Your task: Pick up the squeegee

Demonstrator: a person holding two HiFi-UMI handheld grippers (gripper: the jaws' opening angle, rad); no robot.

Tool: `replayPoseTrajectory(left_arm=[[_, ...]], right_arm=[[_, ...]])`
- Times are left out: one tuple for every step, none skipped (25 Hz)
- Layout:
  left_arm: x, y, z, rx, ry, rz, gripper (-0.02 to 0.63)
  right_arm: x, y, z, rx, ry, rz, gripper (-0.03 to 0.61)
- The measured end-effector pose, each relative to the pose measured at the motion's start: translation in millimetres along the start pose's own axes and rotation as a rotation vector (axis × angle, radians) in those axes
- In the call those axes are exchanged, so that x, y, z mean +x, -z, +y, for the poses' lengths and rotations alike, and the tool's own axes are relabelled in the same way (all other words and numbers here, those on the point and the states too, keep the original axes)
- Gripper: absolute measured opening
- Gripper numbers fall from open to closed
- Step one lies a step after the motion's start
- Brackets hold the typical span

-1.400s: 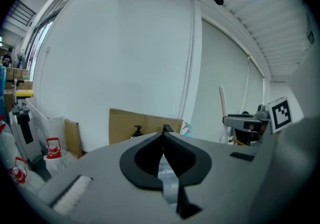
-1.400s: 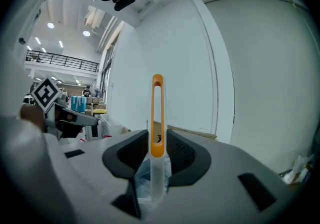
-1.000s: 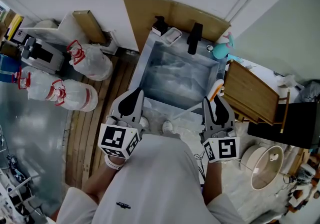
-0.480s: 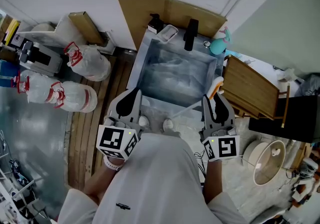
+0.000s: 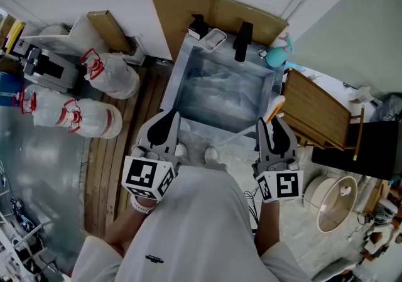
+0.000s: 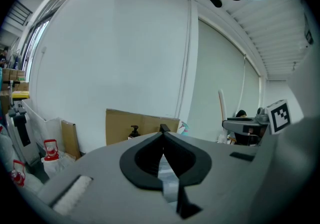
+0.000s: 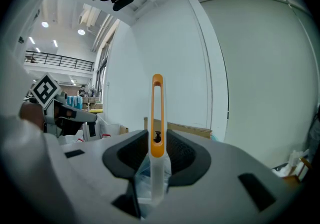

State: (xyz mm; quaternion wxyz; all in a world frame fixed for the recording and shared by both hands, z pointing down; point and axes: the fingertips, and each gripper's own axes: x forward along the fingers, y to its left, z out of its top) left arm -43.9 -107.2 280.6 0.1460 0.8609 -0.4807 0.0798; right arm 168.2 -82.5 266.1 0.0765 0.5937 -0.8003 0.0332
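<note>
The squeegee (image 7: 157,118) has a white handle ending in an orange loop, and my right gripper (image 7: 157,144) is shut on that handle. The loop stands up past the jaw tips. In the head view the orange end (image 5: 275,108) pokes out ahead of the right gripper (image 5: 271,125), and a pale thin part of the squeegee (image 5: 236,138) runs off to the left below the sink's front edge. My left gripper (image 5: 169,117) is held level beside it with its tips together and nothing between them; in its own view the left gripper (image 6: 162,133) shows shut.
A steel sink (image 5: 186,80) lies ahead, with a black faucet (image 5: 242,41), a soap pump (image 5: 199,26) and cardboard (image 5: 188,7) behind it. A wooden board (image 5: 314,114) and a teal toy (image 5: 277,58) are at the right. Tied bags (image 5: 113,76) sit at the left, a pot lid (image 5: 333,208) at the lower right.
</note>
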Motion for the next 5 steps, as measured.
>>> replayPoseTrajectory(left_arm=[[-0.3,0.0,0.8,0.001,0.001,0.000,0.005],[-0.5,0.3,1.7,0.003,0.002,0.000,0.005],[-0.8,0.8,2.9,0.003,0.003,0.000,0.005],[-1.1,1.1,4.3,0.004,0.004,0.000,0.005],[-1.3,1.4,5.8,0.005,0.005,0.000,0.005]], right_arm=[[0.9,-0.3,0.7,-0.001,0.002,0.000,0.106],[1.8,-0.4,1.4,0.000,0.003,-0.001,0.106],[2.7,-0.4,2.3,0.000,0.005,-0.002,0.106],[3.7,-0.5,3.4,0.001,0.007,-0.003,0.106],[4.7,-0.7,4.4,0.001,0.008,-0.004,0.106]])
